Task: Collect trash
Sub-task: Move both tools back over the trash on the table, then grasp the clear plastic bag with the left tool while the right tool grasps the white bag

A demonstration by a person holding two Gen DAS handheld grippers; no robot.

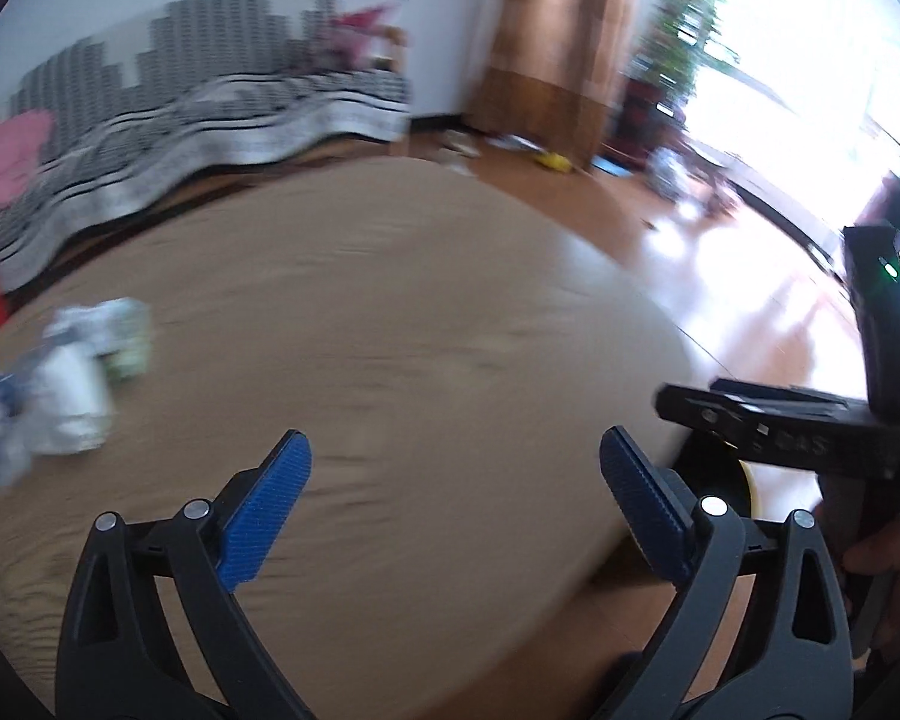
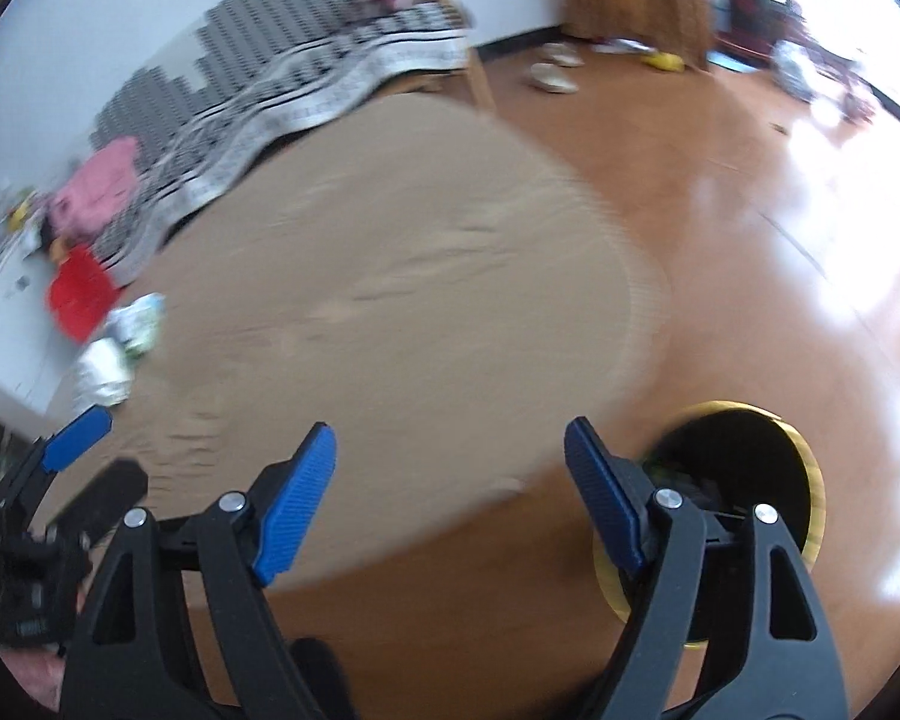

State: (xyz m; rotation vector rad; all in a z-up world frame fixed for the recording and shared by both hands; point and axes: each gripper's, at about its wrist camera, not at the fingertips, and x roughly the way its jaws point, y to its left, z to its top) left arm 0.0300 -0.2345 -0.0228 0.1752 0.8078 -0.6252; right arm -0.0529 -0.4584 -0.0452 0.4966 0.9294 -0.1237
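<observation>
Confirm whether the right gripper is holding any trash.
No: the right gripper is open and empty, while the trash pile lies across the table.

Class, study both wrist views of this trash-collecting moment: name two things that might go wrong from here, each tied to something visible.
1. The crumpled wrappers lie near the round table's far-left edge; a clumsy approach by the open left gripper might nudge them off.
2. The bin stands on the floor beside the table, partly behind the open right gripper; a dropped piece may miss its opening.
3. Both views are blurred, so aiming could be poor.
</observation>
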